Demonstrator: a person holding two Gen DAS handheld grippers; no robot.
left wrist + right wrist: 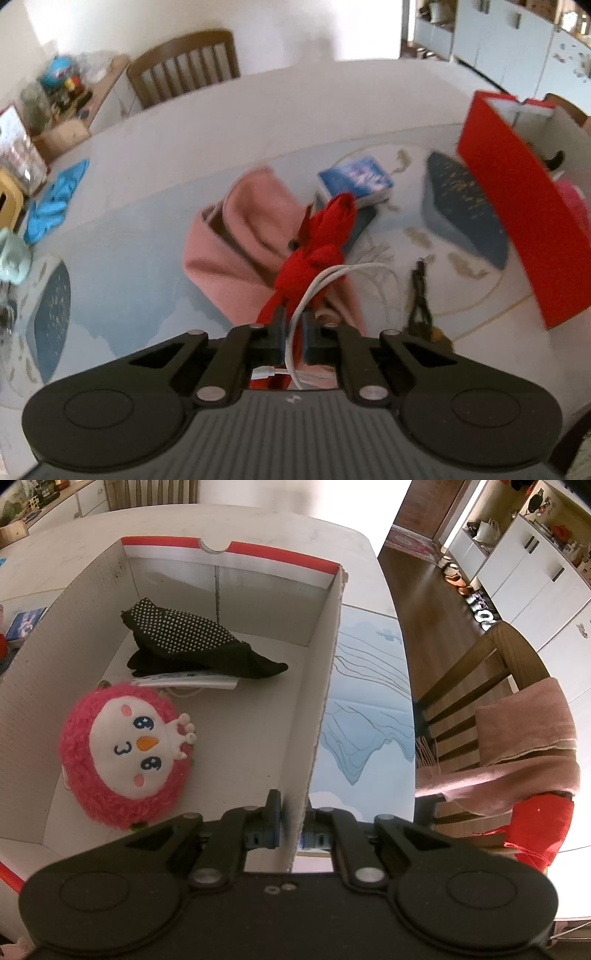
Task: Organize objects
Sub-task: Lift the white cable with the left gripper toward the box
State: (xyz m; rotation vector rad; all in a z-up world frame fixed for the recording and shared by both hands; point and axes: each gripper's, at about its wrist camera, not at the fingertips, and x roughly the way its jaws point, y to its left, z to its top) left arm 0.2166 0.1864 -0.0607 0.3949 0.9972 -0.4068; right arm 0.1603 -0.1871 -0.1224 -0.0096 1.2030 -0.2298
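A pale worktop (155,221) with a blue printed mat, dining chairs beyond it, carries the clutter to be sorted. At its right stands the red-and-white cardboard box (229,550) — the right tongs (291,823) are clamped on its near right wall, seemingly to steady it for loading. Inside lie a pink plush toy (125,753) near left and a black dotted glove (184,642) farther in. Left of the box, the left tongs (293,332) are pinched on a knotted red cloth (321,243) and a white cable (314,291) — over a pink scarf (236,240).
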